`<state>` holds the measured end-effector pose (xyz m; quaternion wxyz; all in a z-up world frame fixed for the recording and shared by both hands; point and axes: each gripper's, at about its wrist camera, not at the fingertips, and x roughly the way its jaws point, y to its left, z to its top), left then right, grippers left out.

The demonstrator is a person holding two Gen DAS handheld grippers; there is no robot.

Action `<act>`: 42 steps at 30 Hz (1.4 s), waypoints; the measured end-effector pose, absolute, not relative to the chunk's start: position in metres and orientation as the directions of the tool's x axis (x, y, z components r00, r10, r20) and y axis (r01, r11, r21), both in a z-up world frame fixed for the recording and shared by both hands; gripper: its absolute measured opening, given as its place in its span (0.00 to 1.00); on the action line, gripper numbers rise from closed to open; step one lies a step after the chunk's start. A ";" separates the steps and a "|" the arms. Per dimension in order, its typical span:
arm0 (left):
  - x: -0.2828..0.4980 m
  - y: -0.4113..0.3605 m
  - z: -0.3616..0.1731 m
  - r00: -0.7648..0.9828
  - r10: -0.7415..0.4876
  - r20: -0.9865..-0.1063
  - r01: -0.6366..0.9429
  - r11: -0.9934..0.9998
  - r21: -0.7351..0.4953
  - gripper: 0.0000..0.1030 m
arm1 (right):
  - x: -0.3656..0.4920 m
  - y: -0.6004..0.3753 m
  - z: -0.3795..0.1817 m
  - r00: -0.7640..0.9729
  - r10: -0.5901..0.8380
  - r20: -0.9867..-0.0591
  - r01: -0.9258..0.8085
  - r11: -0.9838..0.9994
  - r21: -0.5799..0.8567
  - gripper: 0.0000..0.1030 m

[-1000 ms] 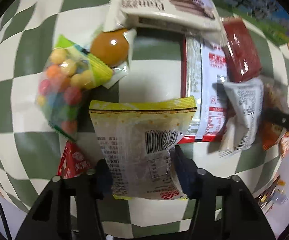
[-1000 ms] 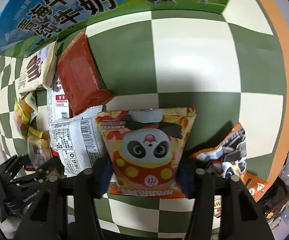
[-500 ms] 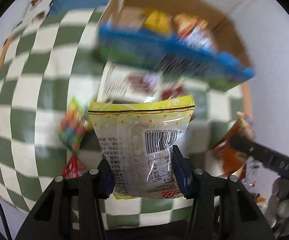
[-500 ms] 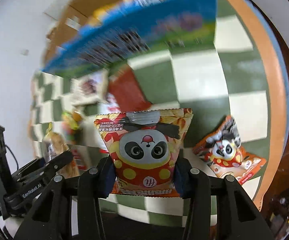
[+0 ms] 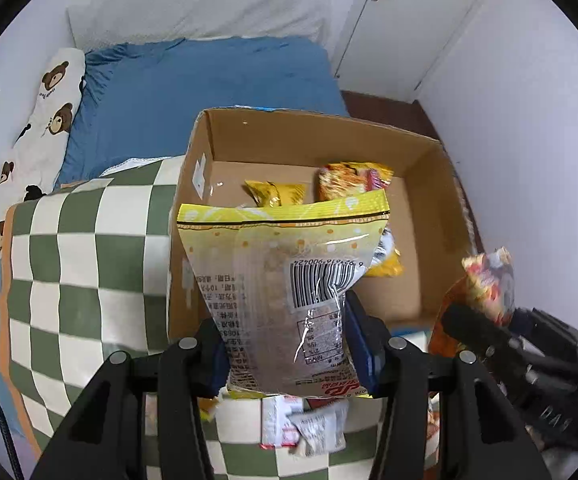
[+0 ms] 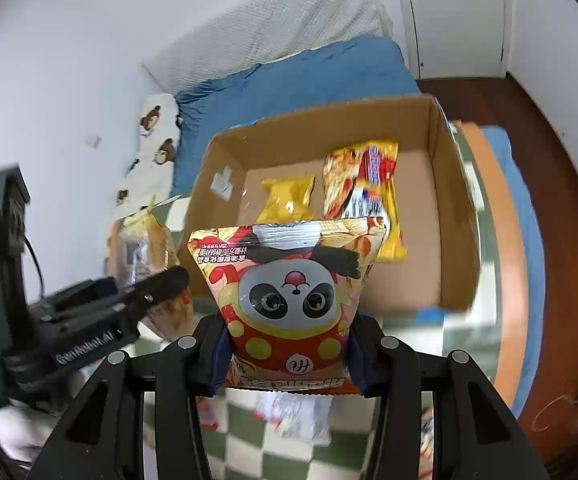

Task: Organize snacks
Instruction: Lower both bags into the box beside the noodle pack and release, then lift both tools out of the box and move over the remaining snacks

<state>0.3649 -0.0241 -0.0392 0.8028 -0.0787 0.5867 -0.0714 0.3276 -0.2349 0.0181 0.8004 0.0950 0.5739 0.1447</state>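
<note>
Both tongs (image 5: 287, 354) (image 6: 287, 354) apparently clamping snack bags (image 5: 285, 292) (image 6: 289, 292)

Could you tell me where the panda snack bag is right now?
The panda snack bag is clamped in the right gripper, centre of the right wrist view, before the cardboard box.

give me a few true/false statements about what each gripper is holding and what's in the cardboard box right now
1. The left gripper is clamped on a yellow-topped clear packet with a barcode. True.
2. The right gripper is empty. False: it is clamped on a panda snack bag.
3. The cardboard box has nothing in it. False: at least two yellow snack packets, a small yellow packet and a long yellow packet, lie on its floor.
4. Both held packets are in the air in front of the open box, not inside it. True.
5. The checkered cloth is red and white. False: it is green and white.
</note>
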 end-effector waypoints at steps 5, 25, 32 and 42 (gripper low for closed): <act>0.410 -0.020 -0.075 0.196 -0.189 -0.962 0.011 0.982 -0.191 0.45 | 0.366 -0.222 -0.015 0.246 0.319 -0.915 -0.106 0.947 0.302 0.48; 0.439 -0.036 -0.162 -0.012 -0.169 -0.986 0.022 0.985 -0.169 0.46 | 0.401 -0.211 -0.103 0.101 0.260 -0.960 -0.075 0.964 0.253 0.48; 0.437 -0.029 -0.169 -0.001 -0.165 -0.986 -0.014 0.986 -0.165 0.81 | 0.408 -0.211 -0.129 -0.003 0.266 -0.964 -0.070 0.962 0.266 0.94; 0.421 -0.034 -0.150 0.070 -0.151 -0.986 -0.013 0.988 -0.152 0.82 | 0.401 -0.220 -0.125 0.038 0.233 -0.972 -0.068 0.971 0.230 0.94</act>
